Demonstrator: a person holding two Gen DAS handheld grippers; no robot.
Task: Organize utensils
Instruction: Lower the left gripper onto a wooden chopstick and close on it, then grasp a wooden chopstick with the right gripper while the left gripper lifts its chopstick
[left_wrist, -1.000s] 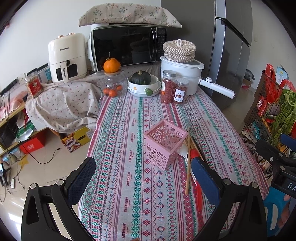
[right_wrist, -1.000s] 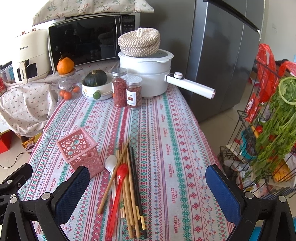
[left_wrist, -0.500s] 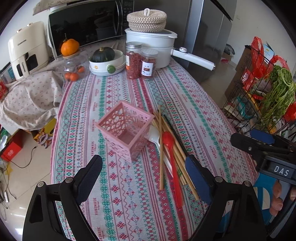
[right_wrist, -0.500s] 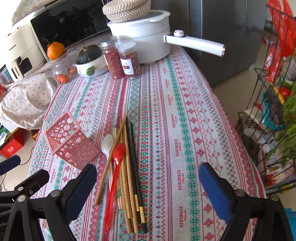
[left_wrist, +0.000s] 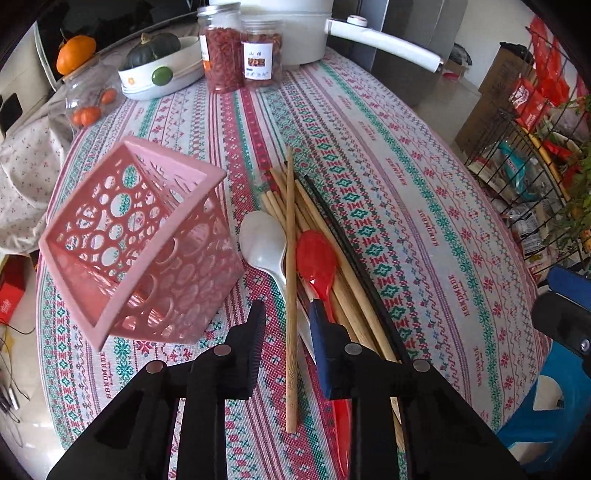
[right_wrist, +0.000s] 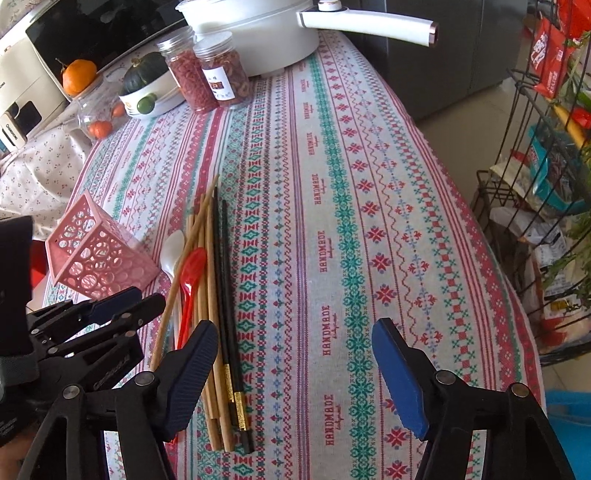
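Change since earlier: left tool (left_wrist: 286, 314) has dropped low over the utensil pile and narrowed from wide to a small gap; right tool (right_wrist: 295, 354) has eased closer to the counter (right_wrist: 369, 184) but stays spread wide.
Left tool: part-closed, fingers either side of the single wooden chopstick (left_wrist: 291, 295) that lies across the pile; a gap shows on both sides, so nothing is gripped yet.
Right tool: released, holding nothing, hovering over bare cloth at 3 o'clock of the pile.
Utensils: white spoon (left_wrist: 264, 240), red spoon (left_wrist: 317, 258), bundle of wooden chopsticks (left_wrist: 347, 280) and black chopsticks (right_wrist: 227, 295) all lie flat on the counter.
Holder: pink basket (left_wrist: 136, 243) stands at 9 o'clock of the pile, just beside the white spoon; its inside looks bare.
Progress: judged barely begun; no utensil is sorted yet, first pick is being lined up.
Left to do: every chopstick and both spoons presumably go into the basket.
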